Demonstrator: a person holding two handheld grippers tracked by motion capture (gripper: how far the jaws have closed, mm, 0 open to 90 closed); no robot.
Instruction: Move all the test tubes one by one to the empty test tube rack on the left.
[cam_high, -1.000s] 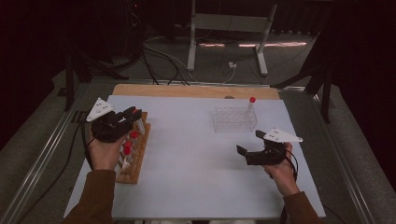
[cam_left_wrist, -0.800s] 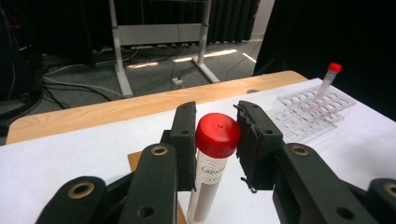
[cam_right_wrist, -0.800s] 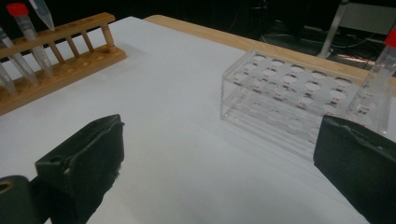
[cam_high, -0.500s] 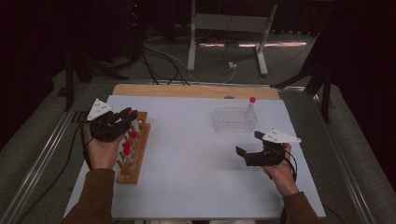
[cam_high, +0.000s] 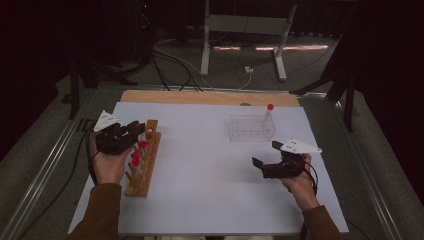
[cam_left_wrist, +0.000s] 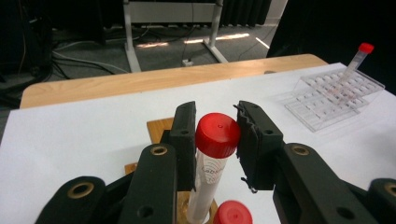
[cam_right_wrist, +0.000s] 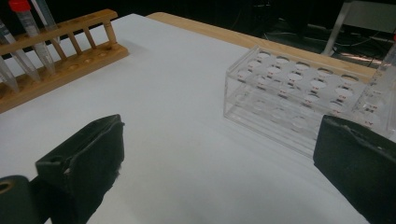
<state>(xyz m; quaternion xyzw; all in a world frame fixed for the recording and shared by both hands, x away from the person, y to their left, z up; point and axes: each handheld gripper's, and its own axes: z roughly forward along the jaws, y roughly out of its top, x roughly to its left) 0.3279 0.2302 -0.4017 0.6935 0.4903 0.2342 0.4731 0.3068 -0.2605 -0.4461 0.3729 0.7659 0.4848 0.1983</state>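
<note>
- The tube (cam_left_wrist: 212, 158) is a slim clear plastic cylinder with a round, glossy red screw cap and faint printing on its wall; it stands upright in a hole at the far end of the wooden rack (cam_high: 142, 165), on the left side of the table.
- The left gripper (cam_left_wrist: 215, 137) is clenched on that tube: its two black, rubbery pads press the red cap from either side, and the pad (cam_left_wrist: 254, 140) on the right looks ragged along its edge.
- The wooden rack is a pale timber ladder shape with dowel rungs and drilled holes. More red-capped tubes lean in it, one cap (cam_left_wrist: 232, 213) blurred right under the jaws.
- The table (cam_high: 200, 200) has a smooth white sheet over it, with a bare wooden strip along the far edge.
- Across the table stands a clear plastic rack (cam_high: 251, 127), boxy, with a grid of round holes; a single red-capped tube (cam_high: 268, 116) rises at its far right corner, tilted slightly as far as I can make out.
- The right gripper (cam_high: 265, 160) hovers low over bare white table near the clear rack, released, its blocky black pads (cam_right_wrist: 86, 158) well apart with nothing between them.
- Beyond the table, a metal stand's legs and loose cables lie on a dark floor.
</note>
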